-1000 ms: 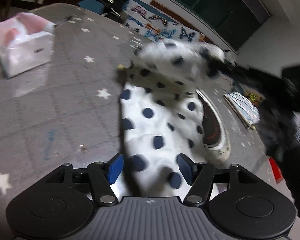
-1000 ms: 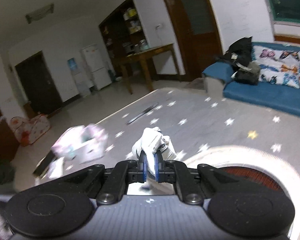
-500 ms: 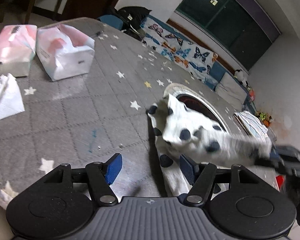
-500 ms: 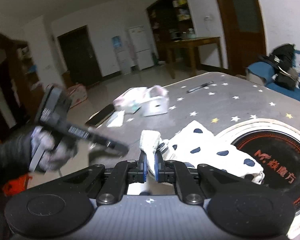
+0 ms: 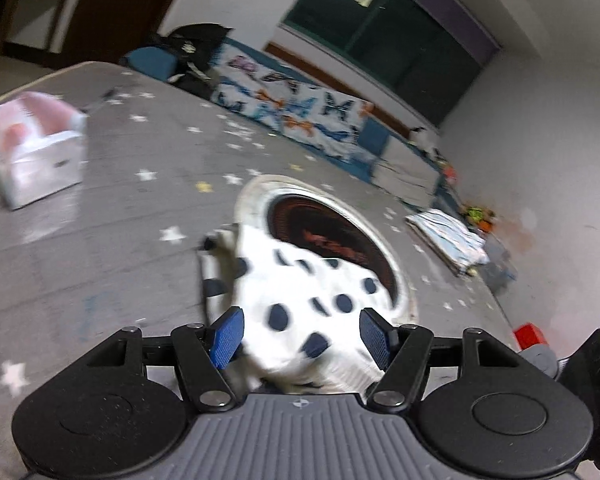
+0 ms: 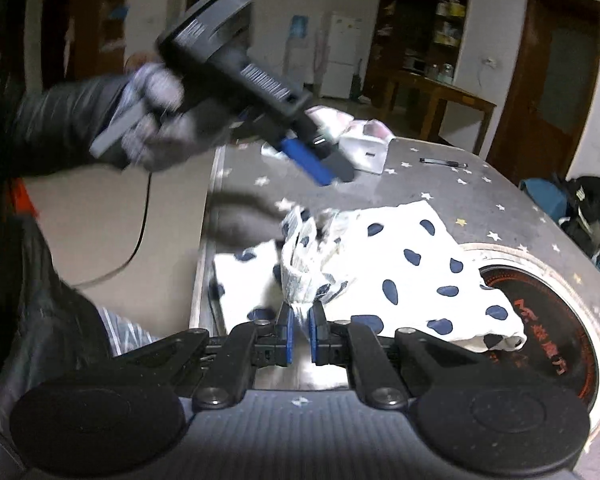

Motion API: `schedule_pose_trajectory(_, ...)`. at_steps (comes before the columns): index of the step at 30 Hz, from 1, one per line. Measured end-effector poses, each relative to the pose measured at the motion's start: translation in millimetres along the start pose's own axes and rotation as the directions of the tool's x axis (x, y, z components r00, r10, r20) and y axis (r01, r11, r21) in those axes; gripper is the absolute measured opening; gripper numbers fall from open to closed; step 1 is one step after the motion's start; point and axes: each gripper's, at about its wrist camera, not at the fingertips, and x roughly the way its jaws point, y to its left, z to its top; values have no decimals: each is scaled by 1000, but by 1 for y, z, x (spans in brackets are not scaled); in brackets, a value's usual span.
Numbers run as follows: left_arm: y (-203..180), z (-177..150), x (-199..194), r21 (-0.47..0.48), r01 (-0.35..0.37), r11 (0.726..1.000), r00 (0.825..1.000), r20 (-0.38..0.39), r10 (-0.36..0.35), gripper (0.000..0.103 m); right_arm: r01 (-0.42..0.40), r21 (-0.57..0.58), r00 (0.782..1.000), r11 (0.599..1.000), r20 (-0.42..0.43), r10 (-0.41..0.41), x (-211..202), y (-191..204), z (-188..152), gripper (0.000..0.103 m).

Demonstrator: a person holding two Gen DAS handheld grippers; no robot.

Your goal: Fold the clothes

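A white garment with dark blue dots [image 5: 312, 296] lies crumpled on the grey star-patterned table [image 5: 100, 200], partly over a round dark inset with a pale rim [image 5: 332, 232]. My left gripper [image 5: 300, 338] is open just above the garment's near part, its blue pads on either side of the cloth. My right gripper [image 6: 300, 326] is shut on a bunched edge of the garment [image 6: 400, 256] near the table's front edge. The left gripper [image 6: 328, 172] also shows in the right wrist view, held in a gloved hand above the table's left part.
White and pink bags [image 5: 36, 152] stand at the table's far left. A pen [image 6: 444, 163] lies at the table's far end. A butterfly-print sofa [image 5: 300, 116] is beyond the table. A wooden table [image 6: 440, 100] and doors stand in the room behind.
My left gripper has swung back over the garment, still open. My right gripper, still shut on the garment, has pulled the bunched edge toward the table's front edge; the cloth now lies spread over the round inset.
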Motion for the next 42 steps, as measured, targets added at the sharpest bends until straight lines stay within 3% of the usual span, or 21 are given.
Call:
schedule_pose_trajectory(6, -6, -5, 21, 19, 120, 993, 992, -47, -119, 65, 37, -79, 999, 996, -27, -39, 1, 16, -5, 7)
schedule_pose_trajectory(11, -7, -19, 10, 25, 188, 982, 980, -68, -186, 49, 72, -112, 996, 991, -41, -77, 2, 22, -7, 7)
schedule_pose_trajectory(13, -9, -26, 1, 34, 200, 979, 978, -74, -197, 49, 88, -119, 994, 989, -50, -94, 2, 22, -8, 7)
schedule_pose_trajectory(19, -5, -42, -23, 48, 177, 983, 982, -80, -173, 49, 107, -88, 993, 990, -46, -112, 0, 23, -7, 19)
schedule_pose_trajectory(21, -2, -45, -30, 42, 164, 985, 984, -76, -161, 51, 110, -89, 993, 990, -39, -114, -1, 26, -7, 36)
schedule_pose_trajectory(22, -1, -47, -34, 40, 158, 987, 985, -73, -155, 51, 108, -94, 993, 990, -37, -112, 0, 28, -6, 38)
schedule_pose_trajectory(29, 5, -50, -48, 9, 121, 993, 992, -35, -120, 58, 131, -192, 991, 973, -17, -136, 7, 43, -4, 47)
schedule_pose_trajectory(34, 18, -55, -44, -62, 87, 994, 995, -49, -90, 63, 126, -243, 990, 962, -24, -136, 16, 50, -3, 42)
schedule_pose_trajectory(36, 23, -56, -42, -105, 79, 991, 995, -50, -85, 64, 121, -252, 991, 960, -26, -131, 18, 52, -3, 31)
schedule_pose_trajectory(42, 30, -53, -34, -206, 81, 975, 995, -47, -92, 76, 131, -261, 990, 957, -13, -139, 14, 53, -2, 26)
